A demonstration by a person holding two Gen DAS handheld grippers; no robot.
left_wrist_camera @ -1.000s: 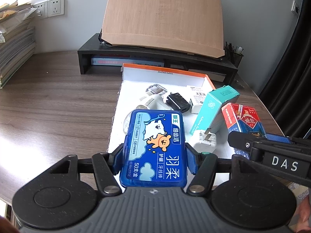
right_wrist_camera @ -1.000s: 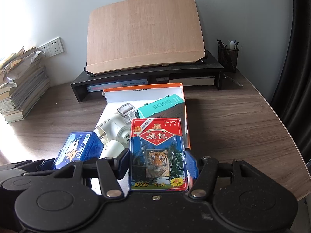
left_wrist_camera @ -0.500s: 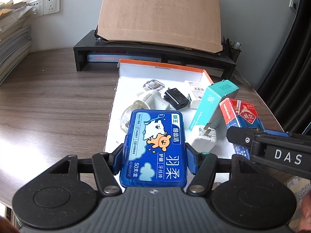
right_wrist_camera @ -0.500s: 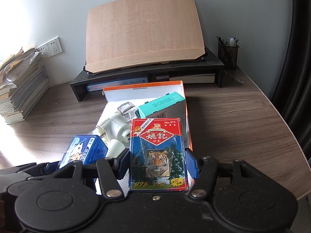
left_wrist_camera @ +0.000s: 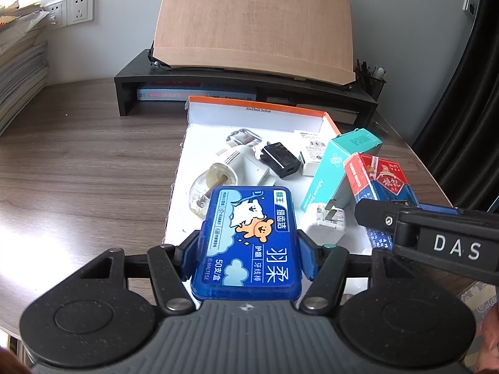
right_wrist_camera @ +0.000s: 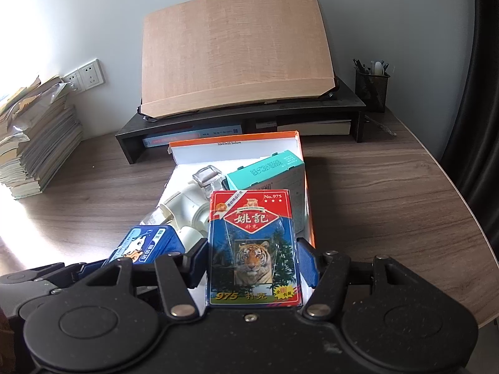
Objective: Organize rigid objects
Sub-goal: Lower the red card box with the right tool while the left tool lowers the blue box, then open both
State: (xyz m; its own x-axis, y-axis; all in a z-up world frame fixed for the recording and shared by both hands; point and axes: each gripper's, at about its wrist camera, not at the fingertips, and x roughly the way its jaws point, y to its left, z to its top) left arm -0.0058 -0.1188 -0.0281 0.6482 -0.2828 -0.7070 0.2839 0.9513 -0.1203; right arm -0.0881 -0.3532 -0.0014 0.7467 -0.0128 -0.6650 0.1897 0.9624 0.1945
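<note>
Holding both items above the near edge of the white tray [left_wrist_camera: 315, 117]: left gripper [left_wrist_camera: 246, 243] is clamped across the short sides of the blue floss-pick box [left_wrist_camera: 248, 243], right gripper [right_wrist_camera: 252, 255] likewise on the tiger card pack [right_wrist_camera: 253, 246]. Each long axis runs forward along the fingers, toward the tray interior. Free floor lies nearer the left gripper; the teal carton [right_wrist_camera: 268, 165] crowds the right.

Left gripper [left_wrist_camera: 248, 249]: matte black speckled body, blue pads, silver pivot screws, grey ribbed base behind claw. Right gripper [right_wrist_camera: 254, 260]: same build, white "DAS" lettering on its side.
</note>
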